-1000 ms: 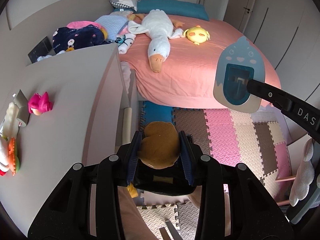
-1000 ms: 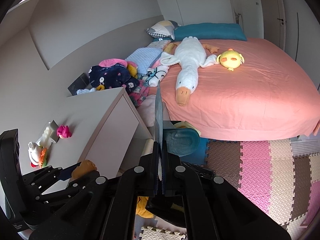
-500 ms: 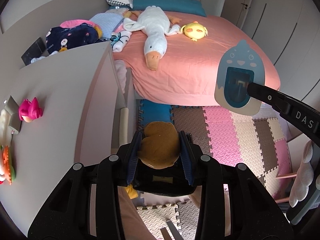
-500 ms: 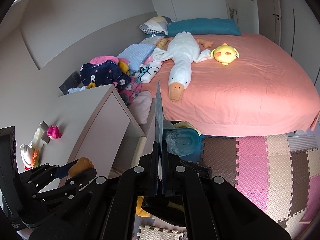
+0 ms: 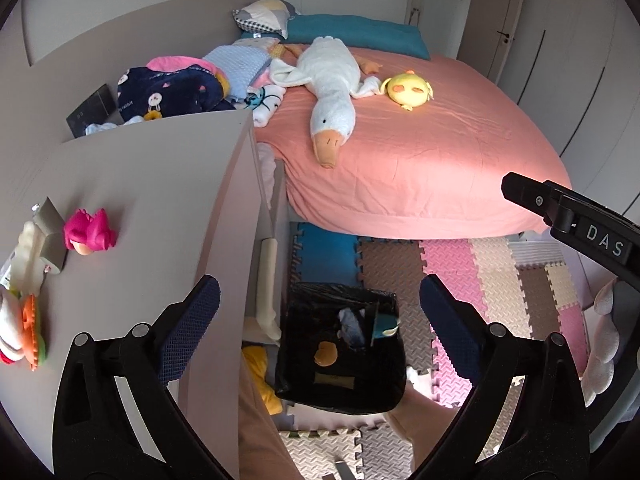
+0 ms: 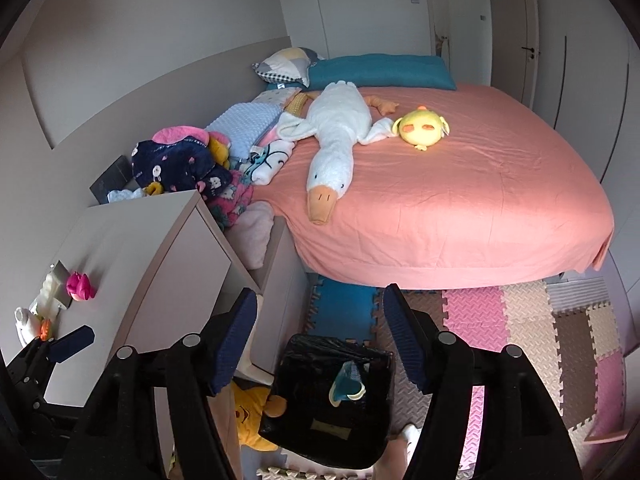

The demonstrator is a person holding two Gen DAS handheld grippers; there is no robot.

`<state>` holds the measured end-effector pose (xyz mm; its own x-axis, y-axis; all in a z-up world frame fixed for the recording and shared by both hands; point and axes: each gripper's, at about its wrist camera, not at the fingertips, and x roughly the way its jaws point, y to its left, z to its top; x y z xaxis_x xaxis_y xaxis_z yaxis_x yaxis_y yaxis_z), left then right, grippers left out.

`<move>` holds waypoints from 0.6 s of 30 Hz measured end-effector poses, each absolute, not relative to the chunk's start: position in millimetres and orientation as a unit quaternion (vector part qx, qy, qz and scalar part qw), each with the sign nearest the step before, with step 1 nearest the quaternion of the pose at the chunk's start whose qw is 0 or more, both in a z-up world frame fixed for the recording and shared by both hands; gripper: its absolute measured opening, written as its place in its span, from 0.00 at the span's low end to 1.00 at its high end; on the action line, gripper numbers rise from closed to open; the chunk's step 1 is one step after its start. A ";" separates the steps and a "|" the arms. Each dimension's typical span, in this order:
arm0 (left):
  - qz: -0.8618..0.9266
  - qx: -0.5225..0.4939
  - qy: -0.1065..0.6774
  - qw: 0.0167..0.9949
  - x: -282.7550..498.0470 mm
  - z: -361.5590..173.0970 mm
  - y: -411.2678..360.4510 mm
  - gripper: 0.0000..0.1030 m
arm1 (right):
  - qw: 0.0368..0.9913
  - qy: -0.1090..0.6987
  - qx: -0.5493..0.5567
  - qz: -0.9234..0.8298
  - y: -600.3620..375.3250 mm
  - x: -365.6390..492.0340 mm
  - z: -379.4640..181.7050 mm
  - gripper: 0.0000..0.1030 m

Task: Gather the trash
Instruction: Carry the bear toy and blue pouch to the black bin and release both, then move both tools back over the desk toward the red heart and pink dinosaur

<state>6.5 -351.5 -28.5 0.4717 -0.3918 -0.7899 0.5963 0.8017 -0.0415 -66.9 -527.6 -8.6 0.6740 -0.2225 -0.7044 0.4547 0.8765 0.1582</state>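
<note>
- Your left gripper, at the bottom of the left wrist view, has just been opening; its blue-padded fingers now stand spread wide with nothing between them.
- Your right gripper, at the bottom of the right wrist view, has also just been opening; its jaws are parted and pinch nothing.
- The square bin lined with a black plastic bag sits on the floor at the lower centre of both views, directly beneath both grippers.
- The round brown piece of trash lies inside the bin, left of centre.
- The flat blue drop-shaped card lies tilted inside the bin, toward its upper right.
- The bin stands on the pink, beige and brown foam puzzle mat, just below the bed with the salmon-pink sheet.
- The white plush goose lies on the bed at upper centre.
- The pale grey cabinet fills the left side.
</note>
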 end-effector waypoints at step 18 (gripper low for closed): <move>-0.277 0.108 0.419 0.858 9.3 -22.1 -325.0 0.94 | 0.903 0.361 0.162 -0.165 -505.8 -59.8 -6.5 0.64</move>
